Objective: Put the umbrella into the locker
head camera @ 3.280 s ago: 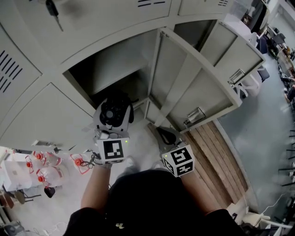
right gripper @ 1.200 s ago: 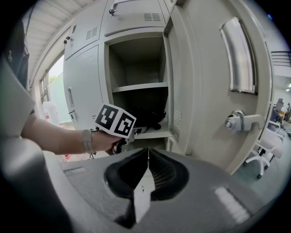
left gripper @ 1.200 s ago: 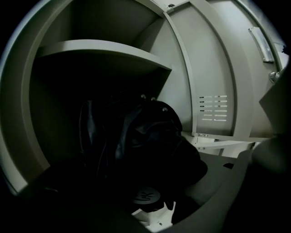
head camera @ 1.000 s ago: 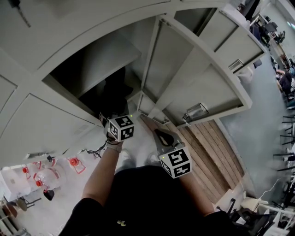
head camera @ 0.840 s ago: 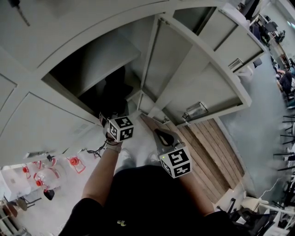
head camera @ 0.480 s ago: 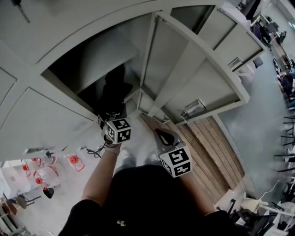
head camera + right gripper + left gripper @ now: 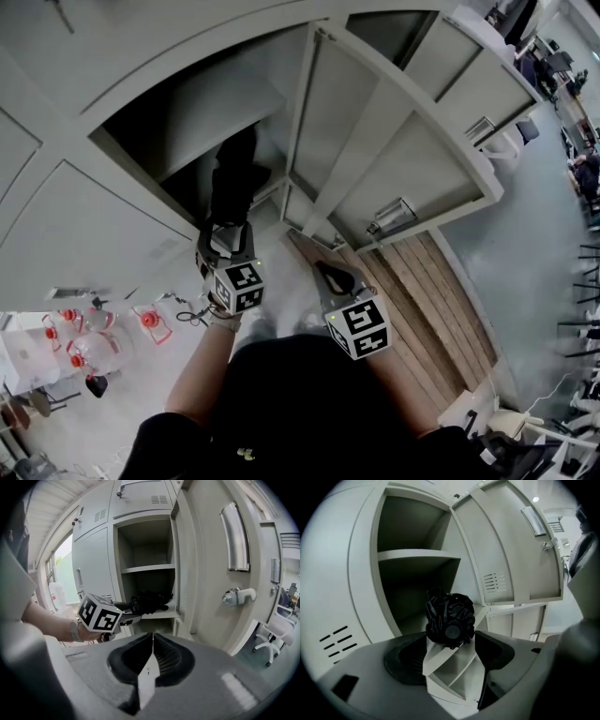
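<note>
We have drawn our left gripper (image 7: 228, 236) back from the locker (image 7: 314, 131); its jaws, spread wide and just eased slightly inward, hold nothing (the umbrella (image 7: 234, 173) lies inside, under the shelf). Our right gripper (image 7: 330, 274) is pressed shut, empty.

The umbrella (image 7: 450, 618) lies in the locker (image 7: 365, 564), on the floor of the lower compartment under the 1 shelf (image 7: 417, 555). It reaches the front edge and sits toward the right wall. My left gripper (image 7: 225, 236) is just before the umbrella's near end. The door (image 7: 375, 159) stands open at the right, and my right gripper (image 7: 330, 274) is before it, right of my left one.
</note>
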